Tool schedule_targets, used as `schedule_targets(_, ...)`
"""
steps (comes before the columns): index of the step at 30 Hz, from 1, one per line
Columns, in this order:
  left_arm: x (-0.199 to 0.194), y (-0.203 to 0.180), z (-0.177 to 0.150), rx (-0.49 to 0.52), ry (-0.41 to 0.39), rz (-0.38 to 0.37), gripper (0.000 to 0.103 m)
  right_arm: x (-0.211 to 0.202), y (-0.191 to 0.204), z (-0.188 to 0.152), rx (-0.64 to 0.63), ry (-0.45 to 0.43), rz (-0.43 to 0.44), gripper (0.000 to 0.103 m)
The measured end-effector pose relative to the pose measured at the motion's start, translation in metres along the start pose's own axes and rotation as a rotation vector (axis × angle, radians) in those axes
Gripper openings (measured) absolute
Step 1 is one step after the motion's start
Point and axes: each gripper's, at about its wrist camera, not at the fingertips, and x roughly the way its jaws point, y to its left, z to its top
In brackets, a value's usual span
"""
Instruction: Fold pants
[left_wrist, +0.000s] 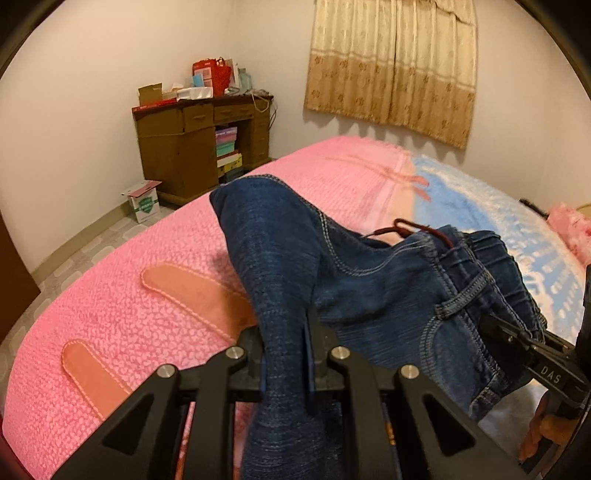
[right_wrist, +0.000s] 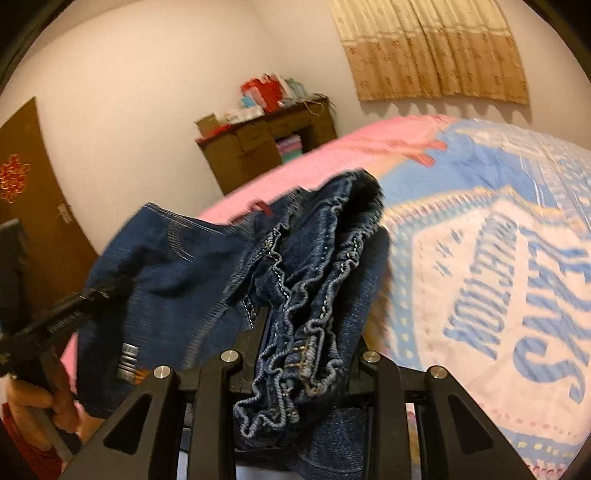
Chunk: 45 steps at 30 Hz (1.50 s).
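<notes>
Denim fills my lower frame: jeans (left_wrist: 369, 280) held above the pink-and-blue bed (left_wrist: 129, 295), my left hand-held gripper (left_wrist: 286, 354) clamping a leg, my right hand-held gripper (right_wrist: 306, 350) pinching the elastic waistband (right_wrist: 317, 280).

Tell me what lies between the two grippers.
Only the jeans span from the left gripper to the right gripper, sagging over the pink blanket; the left wrist view shows it.
</notes>
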Motion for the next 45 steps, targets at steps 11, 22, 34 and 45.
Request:
schedule_targets(11,0.027,0.01,-0.016,0.042,0.056,0.194,0.089,0.023,-0.044,-0.004,0.198,0.107,0.004,0.072)
schedule_targets(22,-0.048,0.04,-0.026,0.063,0.008,0.385,0.103,-0.076,-0.033,-0.035,0.261,-0.091,-0.186,0.073)
schedule_targets(34,-0.129,-0.007,-0.087,0.045,-0.061,0.241,0.103,-0.159,0.089,-0.086,-0.083,-0.338,-0.258,0.083)
schedule_targets(45,-0.192,-0.036,-0.14,0.019,-0.12,0.061,0.103,-0.206,0.096,-0.136,-0.031,-0.365,-0.185,0.084)
